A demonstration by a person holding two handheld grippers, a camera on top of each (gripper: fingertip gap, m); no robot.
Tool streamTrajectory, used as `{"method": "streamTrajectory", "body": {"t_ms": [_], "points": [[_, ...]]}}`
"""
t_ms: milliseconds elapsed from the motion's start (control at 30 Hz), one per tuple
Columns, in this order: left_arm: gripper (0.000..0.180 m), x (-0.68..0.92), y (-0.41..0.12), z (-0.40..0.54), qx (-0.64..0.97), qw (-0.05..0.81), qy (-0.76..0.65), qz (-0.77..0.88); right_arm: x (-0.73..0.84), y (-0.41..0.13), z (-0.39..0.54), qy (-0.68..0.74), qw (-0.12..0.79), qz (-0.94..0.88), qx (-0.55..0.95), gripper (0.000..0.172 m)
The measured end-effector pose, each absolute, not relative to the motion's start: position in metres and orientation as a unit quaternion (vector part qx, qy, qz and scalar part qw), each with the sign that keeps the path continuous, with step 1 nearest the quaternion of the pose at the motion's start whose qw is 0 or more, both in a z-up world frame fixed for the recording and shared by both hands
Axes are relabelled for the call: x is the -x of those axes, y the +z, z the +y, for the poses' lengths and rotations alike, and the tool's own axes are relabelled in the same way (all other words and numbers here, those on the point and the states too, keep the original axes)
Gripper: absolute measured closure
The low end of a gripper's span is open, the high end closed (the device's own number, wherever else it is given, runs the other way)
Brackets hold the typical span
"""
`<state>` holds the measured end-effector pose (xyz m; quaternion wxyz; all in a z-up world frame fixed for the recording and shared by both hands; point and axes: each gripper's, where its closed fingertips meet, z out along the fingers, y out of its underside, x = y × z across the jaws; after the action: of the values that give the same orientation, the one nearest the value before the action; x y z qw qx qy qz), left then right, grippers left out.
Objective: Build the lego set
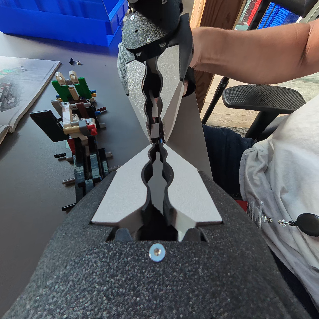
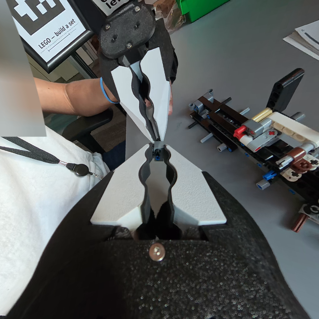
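Note:
My right gripper (image 2: pixel 158 151) is shut on a small grey brick (image 2: pixel 158 146) that has a black pin and a blue pin in its face. It holds the brick in the air near the table's edge. The brick also shows in the left wrist view (image 1: pixel 155 131), between the right gripper's fingers. My left gripper (image 1: pixel 156 146) meets it tip to tip. Its fingers (image 2: pixel 162 131) are closed on a small black pin (image 2: pixel 157 139) at the brick's end. Both grippers are held above the person's lap, beside the table.
A long black, grey and green brick model (image 1: pixel 81 131) lies on the dark table (image 1: pixel 25 172), also seen in the right wrist view (image 2: pixel 259 131). An open booklet (image 1: pixel 20 86), blue bins (image 1: pixel 60 19), a chair armrest (image 1: pixel 262 98) and a framed sign (image 2: pixel 51 31) surround it. The tips of both grippers are at nearly the same place.

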<state>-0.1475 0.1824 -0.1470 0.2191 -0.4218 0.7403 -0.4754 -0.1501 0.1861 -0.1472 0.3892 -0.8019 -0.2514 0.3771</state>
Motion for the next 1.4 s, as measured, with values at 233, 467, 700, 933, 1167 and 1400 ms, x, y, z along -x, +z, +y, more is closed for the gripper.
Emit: {"method": "streamTrajectory", "body": {"t_ms": [233,467,700,933,1167,1400], "points": [[0.179,0.147,-0.152,0.18,0.422,0.213,-0.462,0.751,0.151,-0.152,0.184,0.374,0.385,-0.258,0.803,0.159],[0.178,0.148,-0.163,0.176,0.42,0.198,-0.435,0.772,0.152,-0.167,0.175,0.303,0.373,-0.323,0.815,0.15],[0.178,0.148,-0.176,0.172,0.416,0.189,-0.4,0.795,0.144,-0.17,0.171,0.295,0.37,-0.315,0.823,0.144],[0.179,0.149,-0.167,0.173,0.416,0.182,-0.432,0.779,0.125,-0.174,0.166,0.24,0.36,-0.291,0.853,0.138],[0.179,0.148,-0.172,0.173,0.42,0.179,-0.42,0.784,0.127,-0.18,0.163,0.202,0.343,-0.286,0.871,0.148],[0.179,0.146,-0.183,0.176,0.442,0.176,-0.384,0.791,0.133,-0.188,0.168,0.125,0.389,-0.267,0.873,0.148]]}}
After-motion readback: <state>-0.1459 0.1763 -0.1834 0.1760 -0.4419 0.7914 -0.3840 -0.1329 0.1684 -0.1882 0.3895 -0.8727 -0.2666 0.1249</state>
